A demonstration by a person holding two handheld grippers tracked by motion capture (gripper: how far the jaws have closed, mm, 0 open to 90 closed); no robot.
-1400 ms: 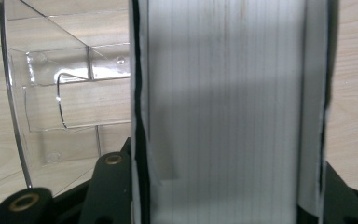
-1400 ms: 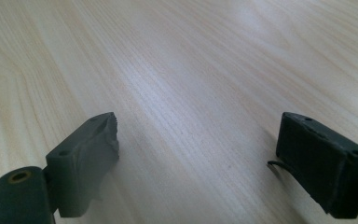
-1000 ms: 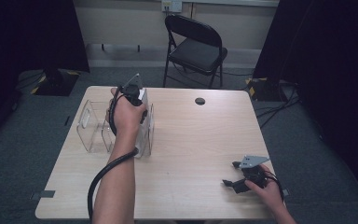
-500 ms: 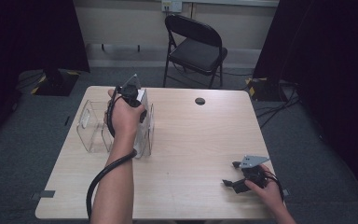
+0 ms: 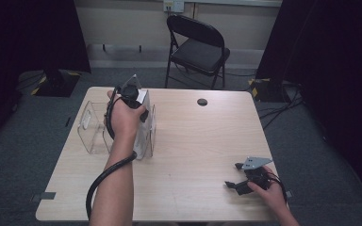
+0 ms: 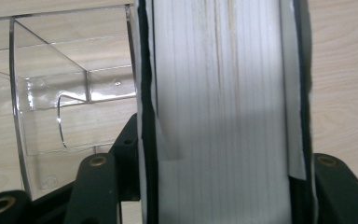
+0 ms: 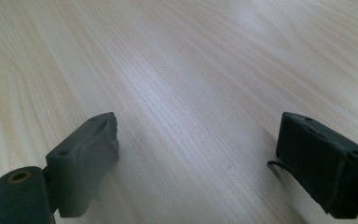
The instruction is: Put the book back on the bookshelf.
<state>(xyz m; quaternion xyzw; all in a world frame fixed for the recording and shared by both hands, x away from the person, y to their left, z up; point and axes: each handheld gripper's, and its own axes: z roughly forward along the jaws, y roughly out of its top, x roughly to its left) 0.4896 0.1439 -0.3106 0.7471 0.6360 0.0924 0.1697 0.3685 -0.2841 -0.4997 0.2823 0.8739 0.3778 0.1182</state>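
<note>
L gripper (image 6: 223,205) jaws clamp white book (image 6: 223,93) over clear organizer (image 5: 92,129).

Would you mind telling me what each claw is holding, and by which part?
The left claw clamps a white book across its covers, page edges showing. The right claw is open, holding nothing.

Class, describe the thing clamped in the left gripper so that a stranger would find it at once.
Start at the pale wooden table and go to the clear plastic divided holder at its left. Standing on edge there, between the left gripper jaws, is a thick white-paged book, the sole opaque thing there.
</note>
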